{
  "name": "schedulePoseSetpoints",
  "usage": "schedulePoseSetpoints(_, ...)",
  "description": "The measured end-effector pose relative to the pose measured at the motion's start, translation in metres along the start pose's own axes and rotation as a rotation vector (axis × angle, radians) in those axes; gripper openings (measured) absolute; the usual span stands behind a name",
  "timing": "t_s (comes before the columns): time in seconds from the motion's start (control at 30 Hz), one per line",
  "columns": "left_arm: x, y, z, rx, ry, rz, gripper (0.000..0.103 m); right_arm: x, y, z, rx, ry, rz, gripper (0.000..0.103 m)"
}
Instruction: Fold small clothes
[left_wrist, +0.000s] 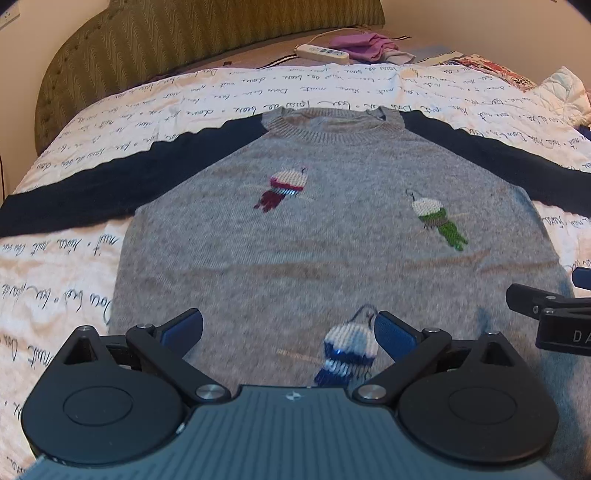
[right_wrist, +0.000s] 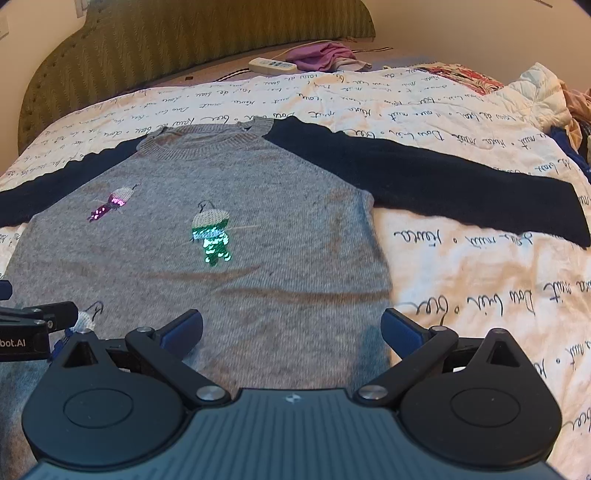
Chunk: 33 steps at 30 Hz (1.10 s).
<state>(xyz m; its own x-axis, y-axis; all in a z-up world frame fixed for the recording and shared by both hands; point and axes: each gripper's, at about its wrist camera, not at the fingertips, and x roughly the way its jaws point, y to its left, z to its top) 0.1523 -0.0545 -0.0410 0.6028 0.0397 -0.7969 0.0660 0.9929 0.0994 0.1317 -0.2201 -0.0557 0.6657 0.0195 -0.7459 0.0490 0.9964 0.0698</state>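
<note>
A small grey knit sweater (left_wrist: 314, 236) with navy sleeves lies flat on the bed, front up, neck toward the headboard. It carries sequin bird figures in red, green and blue. Its left sleeve (left_wrist: 92, 188) and right sleeve (right_wrist: 443, 181) stretch out sideways. My left gripper (left_wrist: 288, 328) hovers open over the lower hem area, the blue bird between its fingers. My right gripper (right_wrist: 291, 326) is open over the sweater's (right_wrist: 240, 236) lower right part, near the side edge. Each gripper shows at the edge of the other's view.
The sweater rests on a cream bedspread (right_wrist: 480, 295) printed with script. Near the green headboard (left_wrist: 184, 37) lie a white power strip (left_wrist: 321, 52) and a purple cloth (left_wrist: 365, 46). More clothes pile at the right edge (right_wrist: 546, 92).
</note>
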Motion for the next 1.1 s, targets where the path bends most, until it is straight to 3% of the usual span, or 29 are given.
schedulePoseSetpoints(0.2, 0.011, -0.008, 0.021, -0.001, -0.022, -0.003, 0.101, 0.015, -0.004, 0.016, -0.004, -0.011, 0.012, 0.103)
schedulePoseSetpoints(0.33, 0.019, -0.015, 0.035, -0.005, -0.041, -0.015, 0.101, 0.018, -0.024, 0.031, 0.041, -0.095, 0.043, 0.103)
schedulePoseSetpoints(0.43, 0.025, -0.022, 0.043, -0.003, -0.048, -0.034, 0.101, 0.014, -0.069, 0.039, 0.166, -0.225, 0.124, 0.103)
schedulePoseSetpoints(0.53, 0.032, -0.029, 0.048, -0.002, -0.05, -0.054, 0.102, 0.007, -0.123, 0.041, 0.291, -0.324, 0.123, 0.103)
schedulePoseSetpoints(0.67, 0.043, -0.037, 0.047, -0.005, -0.029, -0.093, 0.102, 0.003, -0.21, 0.032, 0.487, -0.395, 0.07, 0.103)
schedulePoseSetpoints(0.8, 0.05, -0.043, 0.044, 0.008, -0.007, -0.106, 0.102, 0.007, -0.295, 0.005, 0.791, -0.431, 0.09, 0.102)
schedulePoseSetpoints(0.83, 0.052, -0.044, 0.043, 0.01, -0.003, -0.104, 0.102, 0.008, -0.314, -0.004, 0.863, -0.447, 0.1, 0.096)
schedulePoseSetpoints(0.93, 0.054, -0.045, 0.044, 0.002, 0.003, -0.105, 0.102, 0.012, -0.346, -0.022, 1.01, -0.472, 0.087, 0.074)
schedulePoseSetpoints(1.1, 0.055, -0.047, 0.046, 0.002, 0.004, -0.101, 0.102, 0.028, -0.365, -0.036, 1.105, -0.453, 0.113, 0.073)
